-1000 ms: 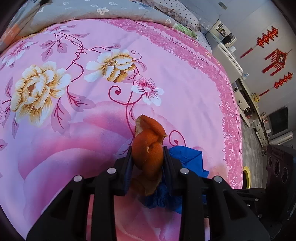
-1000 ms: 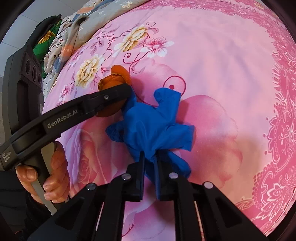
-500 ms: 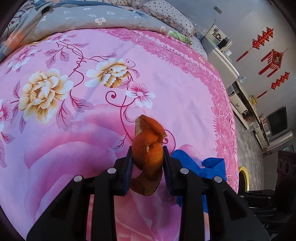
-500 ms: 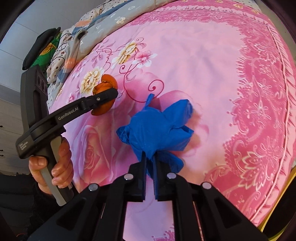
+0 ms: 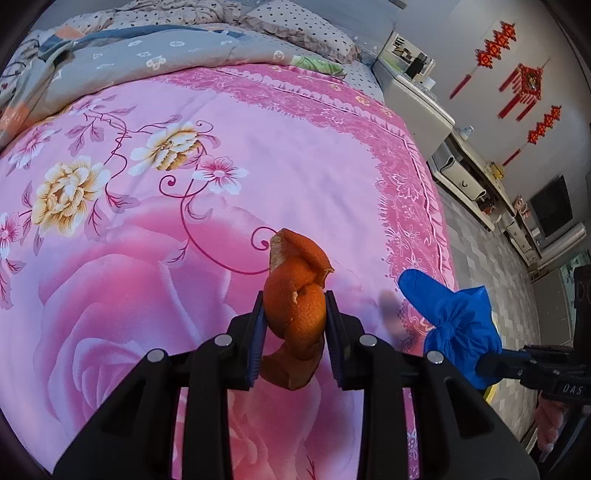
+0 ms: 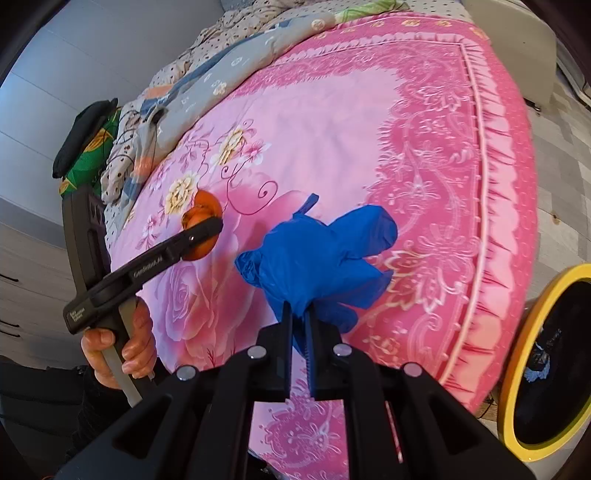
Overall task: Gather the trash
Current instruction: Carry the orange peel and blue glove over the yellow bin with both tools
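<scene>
My left gripper [image 5: 294, 314] is shut on a curled orange peel [image 5: 295, 299] and holds it above the pink flowered bedspread [image 5: 258, 147]. The peel also shows in the right wrist view [image 6: 201, 229], pinched in the left gripper. My right gripper [image 6: 298, 325] is shut on a crumpled blue glove [image 6: 325, 254], lifted off the bed near its right edge. The glove also shows in the left wrist view [image 5: 458, 321]. A yellow-rimmed bin [image 6: 517, 354] with a dark liner stands on the floor at the bed's right side, with some blue trash inside.
A grey quilt [image 5: 147, 55] and dotted pillows [image 5: 295, 26] lie at the head of the bed. A white cabinet [image 5: 413, 99] and low furniture line the wall on the right. The floor [image 6: 565, 129] is grey tile.
Both grippers have risen off the bed with their loads. The right gripper carried the glove rightward toward the bed's edge, bringing the yellow bin into view. The left gripper moved right with the peel.
</scene>
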A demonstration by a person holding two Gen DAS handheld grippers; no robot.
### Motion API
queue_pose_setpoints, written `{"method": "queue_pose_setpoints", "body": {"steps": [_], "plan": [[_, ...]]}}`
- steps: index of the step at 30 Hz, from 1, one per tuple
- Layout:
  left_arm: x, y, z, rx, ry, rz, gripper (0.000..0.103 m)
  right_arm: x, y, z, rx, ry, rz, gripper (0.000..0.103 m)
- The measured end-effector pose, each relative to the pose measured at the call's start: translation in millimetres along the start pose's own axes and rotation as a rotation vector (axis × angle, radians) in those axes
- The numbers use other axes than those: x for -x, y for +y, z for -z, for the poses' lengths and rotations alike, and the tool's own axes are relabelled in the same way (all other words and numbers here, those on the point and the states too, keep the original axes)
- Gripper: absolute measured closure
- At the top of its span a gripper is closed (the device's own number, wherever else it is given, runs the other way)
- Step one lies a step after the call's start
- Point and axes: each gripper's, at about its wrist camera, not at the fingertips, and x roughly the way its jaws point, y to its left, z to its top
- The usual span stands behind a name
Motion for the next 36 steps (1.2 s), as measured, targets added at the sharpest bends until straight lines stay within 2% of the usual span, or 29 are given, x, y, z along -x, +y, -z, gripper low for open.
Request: {"method": "queue_pose_setpoints", "body": {"steps": [6, 18, 27, 36], "plan": [[13, -41, 13, -0.063, 0.011, 0.028, 0.075, 37, -28, 14, -0.057, -0.061, -0.005, 0.098], [24, -147, 29, -0.224, 0.023, 0.114, 0.075, 105, -91, 42, -0.169, -0.181, 0.018, 0.098], [8, -228, 48, -0.324, 0.068, 0.179, 0.075, 144, -145, 62, -0.271, -0.255, 0.047, 0.098], [-20, -308, 75, -0.437, 0.126, 0.235, 0.075, 166, -198, 82, -0.377, -0.297, 0.072, 0.098]]}}
